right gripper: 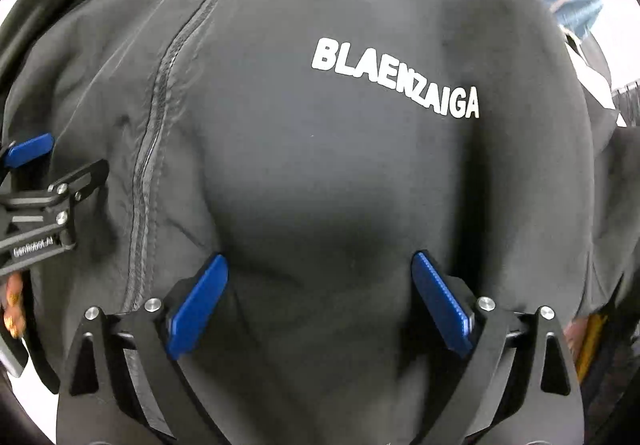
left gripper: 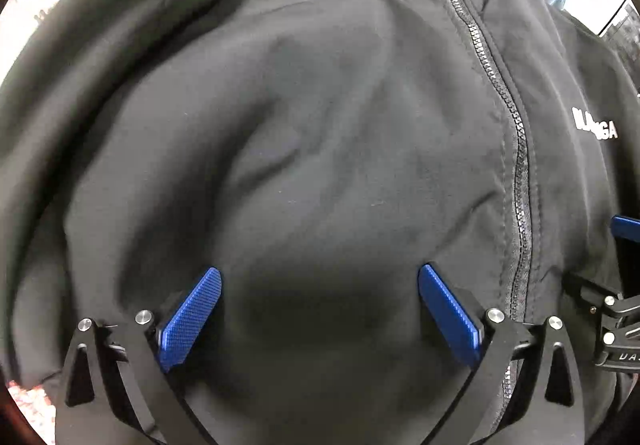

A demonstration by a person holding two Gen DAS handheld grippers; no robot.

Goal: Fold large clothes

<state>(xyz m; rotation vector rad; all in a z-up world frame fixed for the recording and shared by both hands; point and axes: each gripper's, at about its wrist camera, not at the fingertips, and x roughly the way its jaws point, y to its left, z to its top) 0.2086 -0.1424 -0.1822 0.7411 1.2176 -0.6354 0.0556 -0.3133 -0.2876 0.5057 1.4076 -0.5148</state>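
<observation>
A black zip-up jacket (left gripper: 320, 125) lies front side up and fills both views. Its zipper (left gripper: 516, 149) runs down the right of the left wrist view and the left of the right wrist view (right gripper: 160, 117). White lettering (right gripper: 396, 85) marks the chest. My left gripper (left gripper: 320, 309) is open, its blue pads (left gripper: 192, 317) spread wide just above the fabric left of the zipper. My right gripper (right gripper: 320, 301) is open over the panel below the lettering, pads (right gripper: 440, 301) wide apart. Neither holds cloth.
The right gripper shows at the right edge of the left wrist view (left gripper: 616, 309); the left gripper shows at the left edge of the right wrist view (right gripper: 40, 201). A light blue garment (right gripper: 572, 5) lies beyond the jacket on a white surface (right gripper: 616, 57).
</observation>
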